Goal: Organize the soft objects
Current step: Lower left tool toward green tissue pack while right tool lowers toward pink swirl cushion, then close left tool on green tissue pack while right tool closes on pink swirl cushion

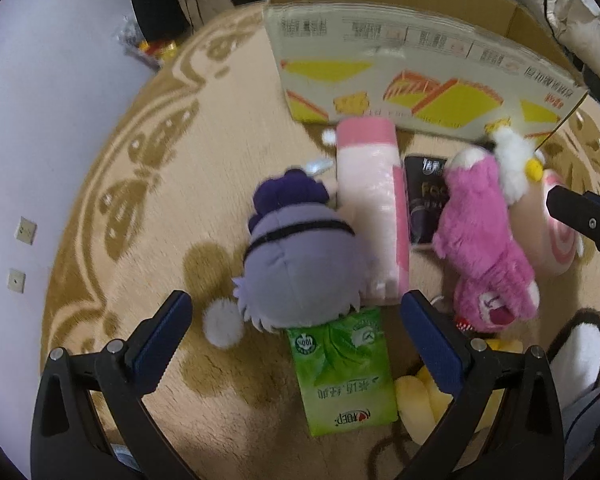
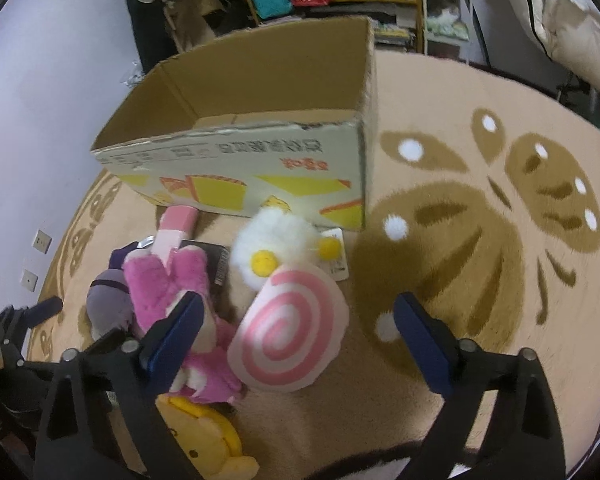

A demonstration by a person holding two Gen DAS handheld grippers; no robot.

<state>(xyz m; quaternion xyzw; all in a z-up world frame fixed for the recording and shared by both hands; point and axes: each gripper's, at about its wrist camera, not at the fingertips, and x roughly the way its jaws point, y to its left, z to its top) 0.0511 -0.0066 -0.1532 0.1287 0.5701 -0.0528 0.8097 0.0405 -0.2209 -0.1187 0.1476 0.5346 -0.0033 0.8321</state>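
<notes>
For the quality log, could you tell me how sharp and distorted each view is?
Left wrist view: strong fisheye bending, cardboard box motion-smeared, purple plush fairly sharp. Right wrist view: same bending, rug slightly soft, pink swirl cushion clear.

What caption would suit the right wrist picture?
Open right gripper hovers over a pink spiral plush beside a magenta bear, before an empty cardboard box.
</notes>
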